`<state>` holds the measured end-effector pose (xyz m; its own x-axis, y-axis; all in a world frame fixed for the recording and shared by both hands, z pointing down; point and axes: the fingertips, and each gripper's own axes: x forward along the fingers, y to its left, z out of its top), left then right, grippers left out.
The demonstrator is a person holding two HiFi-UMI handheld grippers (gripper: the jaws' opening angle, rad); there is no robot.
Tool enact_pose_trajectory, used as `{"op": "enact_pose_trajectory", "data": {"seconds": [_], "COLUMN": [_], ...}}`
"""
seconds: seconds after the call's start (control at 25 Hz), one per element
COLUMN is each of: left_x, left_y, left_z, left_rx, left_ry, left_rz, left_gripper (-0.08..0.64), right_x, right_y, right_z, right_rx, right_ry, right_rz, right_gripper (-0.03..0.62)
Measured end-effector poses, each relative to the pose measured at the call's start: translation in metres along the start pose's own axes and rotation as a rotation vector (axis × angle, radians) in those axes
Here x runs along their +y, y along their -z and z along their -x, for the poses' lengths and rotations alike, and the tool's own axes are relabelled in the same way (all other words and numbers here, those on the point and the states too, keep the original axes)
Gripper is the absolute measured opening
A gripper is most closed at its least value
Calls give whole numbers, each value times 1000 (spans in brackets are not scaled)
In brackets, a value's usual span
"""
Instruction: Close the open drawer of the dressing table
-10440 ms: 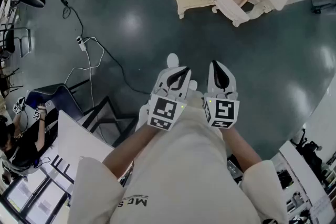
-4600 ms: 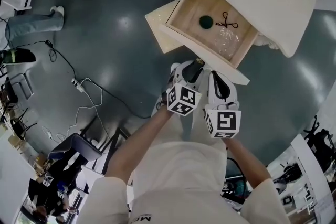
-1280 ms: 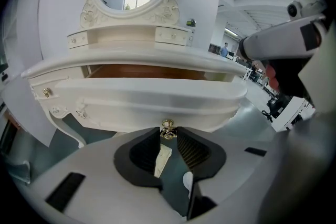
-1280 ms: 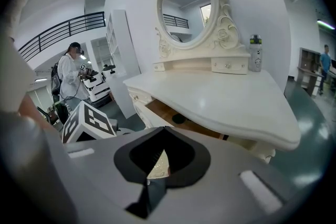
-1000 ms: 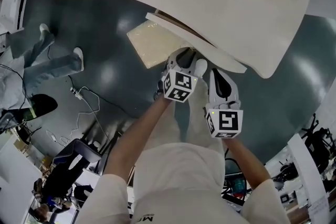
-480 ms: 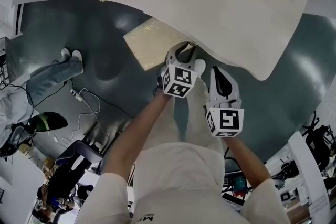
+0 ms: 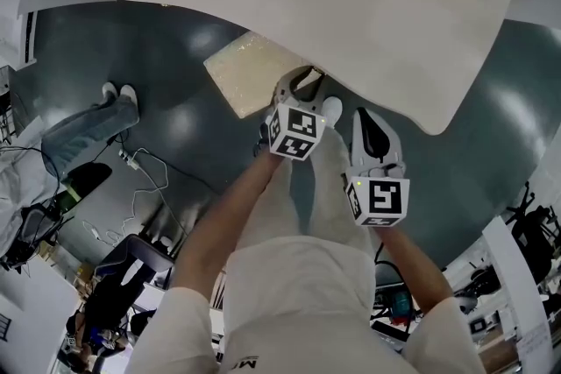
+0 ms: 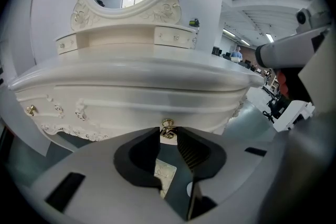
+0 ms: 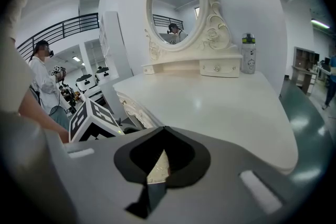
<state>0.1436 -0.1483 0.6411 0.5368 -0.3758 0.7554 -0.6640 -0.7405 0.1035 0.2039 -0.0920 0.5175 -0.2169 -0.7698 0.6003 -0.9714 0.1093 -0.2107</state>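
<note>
- The drawer sits at the dressing table's near front, seemingly pushed home.
- Our left gripper's jaws stand apart, straddling its brass knob; our right gripper is closed, empty.
- Rigid wood, probably light; we'd press its flat front, as the small knob looks slippery.

1. I'm seeing the cream table carrying an oval mirror and a bottle.
2. The dark floor is bearing a pale cushioned seat and white cables.
</note>
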Motion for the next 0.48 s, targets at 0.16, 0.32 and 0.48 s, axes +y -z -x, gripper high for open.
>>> {"op": "enact_pose_trajectory", "data": {"seconds": [0.16,0.32,0.48], "left_x": [-1,-6,-11], "left_y": [-1,-2,-7], "left_z": [3,6,20], "left_rx": [-8,-15,-43], "left_ry": [15,25,18], "left_rz": [-5,14,38], "left_gripper": [101,114,115], "right_x": [-1,-1,3], "right_y": [-2,-4,-6], "right_z": [1,4,9], "right_rx": [-1,-4,-5], "right_ry": [10,16,21], "right_rz": [-4,0,2], "right_gripper": [2,2,2]}}
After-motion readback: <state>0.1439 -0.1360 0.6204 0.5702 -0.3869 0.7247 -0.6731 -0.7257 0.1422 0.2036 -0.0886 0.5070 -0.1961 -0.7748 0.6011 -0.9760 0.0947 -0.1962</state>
